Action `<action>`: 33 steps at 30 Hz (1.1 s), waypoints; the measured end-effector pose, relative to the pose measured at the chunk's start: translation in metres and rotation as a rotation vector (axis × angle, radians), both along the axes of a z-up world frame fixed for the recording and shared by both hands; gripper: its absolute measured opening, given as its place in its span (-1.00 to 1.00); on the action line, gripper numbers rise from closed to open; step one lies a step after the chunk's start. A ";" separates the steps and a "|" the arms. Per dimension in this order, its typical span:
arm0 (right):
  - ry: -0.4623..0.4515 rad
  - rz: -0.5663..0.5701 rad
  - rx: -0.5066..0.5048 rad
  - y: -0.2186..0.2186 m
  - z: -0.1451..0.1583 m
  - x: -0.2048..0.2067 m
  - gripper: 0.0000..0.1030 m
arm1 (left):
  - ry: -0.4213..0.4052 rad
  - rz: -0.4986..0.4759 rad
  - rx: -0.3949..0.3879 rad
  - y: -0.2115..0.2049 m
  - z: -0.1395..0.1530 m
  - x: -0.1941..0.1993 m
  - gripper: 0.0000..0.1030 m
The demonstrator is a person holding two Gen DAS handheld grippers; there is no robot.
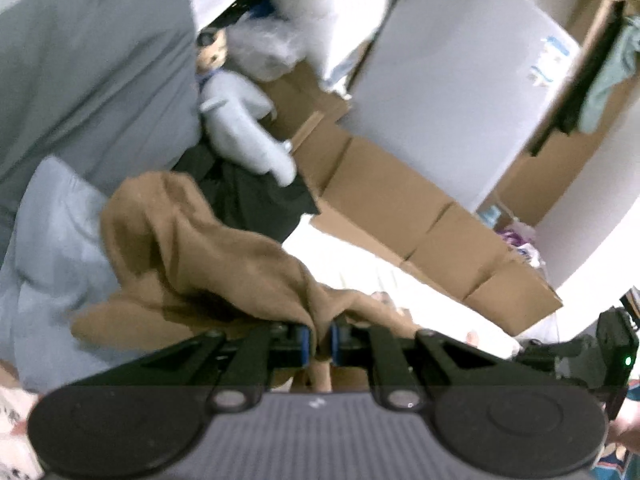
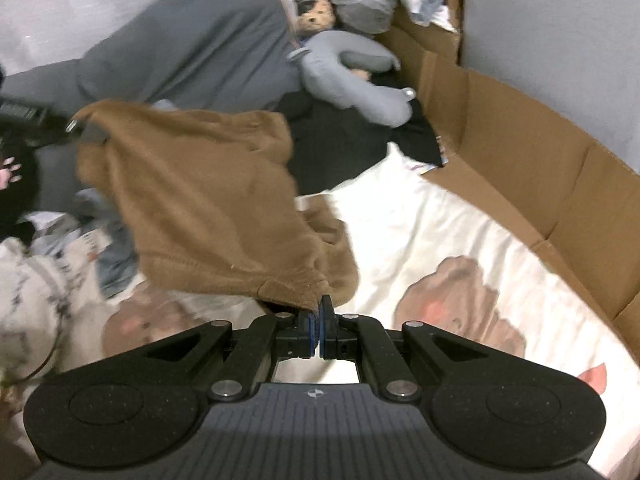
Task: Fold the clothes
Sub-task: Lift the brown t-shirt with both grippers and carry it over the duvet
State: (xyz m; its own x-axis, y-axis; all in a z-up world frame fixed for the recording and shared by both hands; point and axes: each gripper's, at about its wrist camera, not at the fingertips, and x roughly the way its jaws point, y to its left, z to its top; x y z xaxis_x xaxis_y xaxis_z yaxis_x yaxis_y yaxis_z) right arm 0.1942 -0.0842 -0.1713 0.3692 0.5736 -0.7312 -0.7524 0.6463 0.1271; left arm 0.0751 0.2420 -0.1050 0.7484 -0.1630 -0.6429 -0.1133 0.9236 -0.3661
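Both tongs are pinching the brown garment (image 2: 200,200) and it hangs slack between them, clear of the bed; the right gripper (image 2: 320,316) has its jaws clamped tight on a hemmed corner at the near edge; the left gripper (image 1: 319,336) is closed on a bunched fold of the same cloth, its pads nearly meeting; in the right view the other tong shows at far left, holding the far corner. My read: two corners held apart so the cloth spreads for laying or folding, though which stage this is I can't say. Below lies a white sheet (image 2: 420,220) with printed pink-brown shapes; a cardboard wall (image 2: 540,168) runs along the right; a grey plush toy (image 2: 352,80) and dark clothing (image 2: 352,148) sit far back; grey bedding (image 2: 180,52) far left; cluttered room.
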 end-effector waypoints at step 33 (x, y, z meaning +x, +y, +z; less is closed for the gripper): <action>0.039 0.001 0.001 -0.107 0.174 -0.110 -1.00 | -0.142 -0.199 0.011 -0.078 0.127 -0.037 -0.81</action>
